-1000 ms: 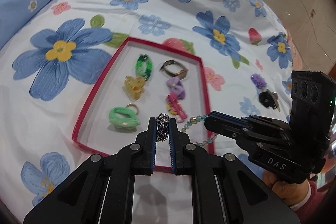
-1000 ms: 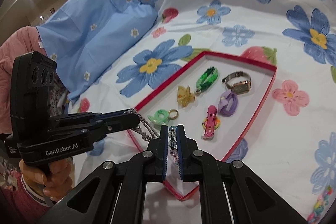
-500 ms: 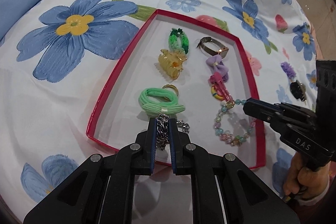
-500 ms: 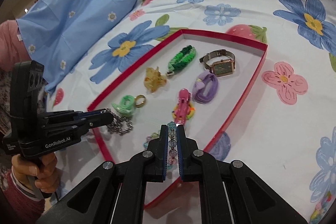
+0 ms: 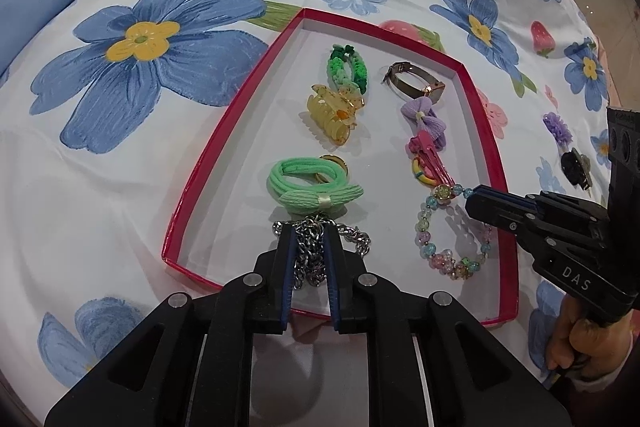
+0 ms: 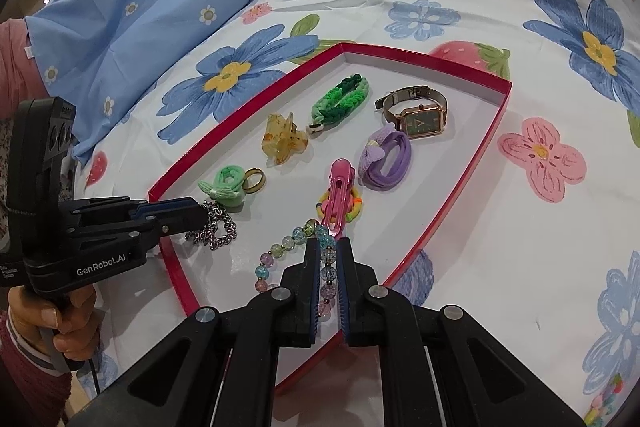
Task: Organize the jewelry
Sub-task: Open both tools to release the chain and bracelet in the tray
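Note:
A red-walled tray [image 5: 224, 131] [image 6: 472, 155] with a white floor lies on the flowered bedsheet. My left gripper [image 5: 308, 231] [image 6: 200, 213] is low over the tray's near left corner. A silver chain [image 5: 356, 237] [image 6: 218, 231] sits between its pads and is heaped on the tray floor; the jaws are opening slightly. My right gripper [image 6: 329, 243] [image 5: 470, 197] is shut on a pastel bead bracelet [image 6: 280, 247] [image 5: 424, 227], whose loop rests on the floor near the right wall.
The tray also holds a green hair tie [image 5: 312, 183], a yellow claw clip [image 5: 332, 115], a green braided band [image 6: 340, 99], a watch [image 6: 420, 115], a purple tie [image 6: 386, 159] and a pink clip [image 6: 338, 195]. Purple [image 5: 558, 129] and black [image 5: 576, 167] pieces lie outside, right. A blue pillow [image 6: 132, 15] lies left.
Both grippers came down into the tray. The chain and the bead bracelet, hanging a second ago, now lie on its floor. The left jaws stand slightly wider.

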The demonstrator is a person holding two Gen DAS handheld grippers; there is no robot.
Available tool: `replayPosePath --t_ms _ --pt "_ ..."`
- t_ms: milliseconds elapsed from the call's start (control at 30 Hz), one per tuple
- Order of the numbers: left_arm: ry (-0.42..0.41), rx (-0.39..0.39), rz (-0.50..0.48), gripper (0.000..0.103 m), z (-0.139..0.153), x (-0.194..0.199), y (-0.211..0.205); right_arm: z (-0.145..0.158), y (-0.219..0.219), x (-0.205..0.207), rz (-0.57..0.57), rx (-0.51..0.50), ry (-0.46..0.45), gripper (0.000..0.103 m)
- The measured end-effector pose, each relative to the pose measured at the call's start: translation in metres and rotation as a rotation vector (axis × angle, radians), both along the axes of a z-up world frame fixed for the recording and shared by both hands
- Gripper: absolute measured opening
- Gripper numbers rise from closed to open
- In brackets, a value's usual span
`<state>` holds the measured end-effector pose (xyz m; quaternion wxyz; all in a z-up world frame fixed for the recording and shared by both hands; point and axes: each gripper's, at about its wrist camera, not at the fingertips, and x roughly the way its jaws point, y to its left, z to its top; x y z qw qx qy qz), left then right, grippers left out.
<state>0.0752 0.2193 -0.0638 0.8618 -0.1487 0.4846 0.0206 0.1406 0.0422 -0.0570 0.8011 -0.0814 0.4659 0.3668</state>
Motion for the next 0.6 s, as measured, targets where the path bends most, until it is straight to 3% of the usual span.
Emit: replayPosePath --t_ms 300,500,600 --pt "-0.004 0.014 0.008 0.028 0.003 0.0 -0.002 0.001 0.0 0.0 0.001 0.012 0.009 0.011" --pt "-0.018 0.027 0.01 0.037 0.01 -0.003 -0.003 0.007 -0.004 -0.002 -0.007 0.037 0.007 0.024" --pt "-0.027 0.031 0.012 0.042 0.014 -0.004 -0.004 0.011 -0.007 -0.003 -0.011 0.048 -0.001 0.025"
